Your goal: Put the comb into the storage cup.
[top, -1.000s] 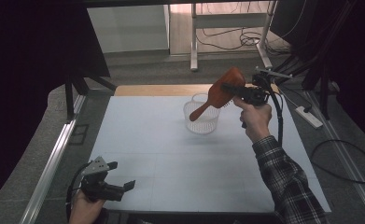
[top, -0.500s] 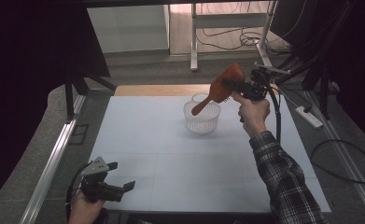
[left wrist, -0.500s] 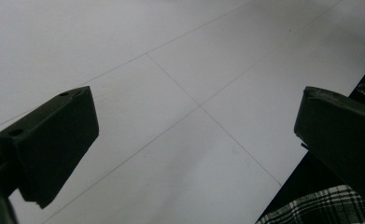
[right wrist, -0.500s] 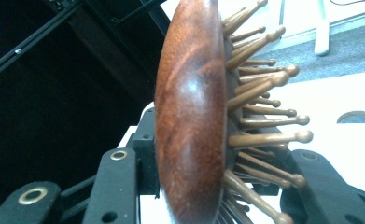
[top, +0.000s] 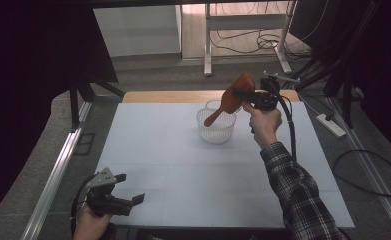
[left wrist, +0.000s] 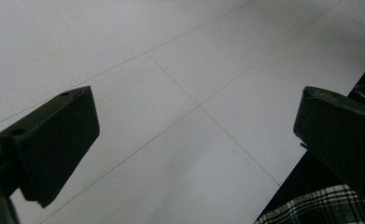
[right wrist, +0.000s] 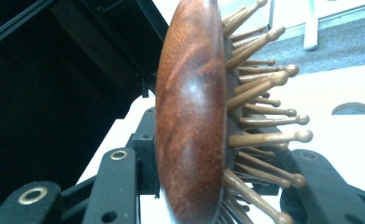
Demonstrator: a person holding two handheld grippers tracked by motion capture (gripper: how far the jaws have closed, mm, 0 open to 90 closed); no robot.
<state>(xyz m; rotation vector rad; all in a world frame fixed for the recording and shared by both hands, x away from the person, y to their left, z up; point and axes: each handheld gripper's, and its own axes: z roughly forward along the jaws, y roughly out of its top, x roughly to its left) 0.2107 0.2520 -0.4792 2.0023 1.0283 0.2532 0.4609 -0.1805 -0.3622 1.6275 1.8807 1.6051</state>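
Wide white table board [top: 183,165], nearly bare. At about one o'clock from its centre, a small white round mesh basket [top: 216,129], with a clear round cup [top: 213,105] touching behind it. Above the basket, held in the air: a reddish-brown wooden paddle hairbrush with wooden pins [top: 231,97], handle slanting down toward the basket. Right gripper [top: 247,95] clamped on the brush head, one jaw on the smooth back, the other among the pins. Left gripper [top: 133,202] at seven o'clock, low over the board, jaws wide apart, holding nothing.

Possible trouble: uneven grip on pins, so brush may twist or slip; handle may catch the light basket's rim and tip it.
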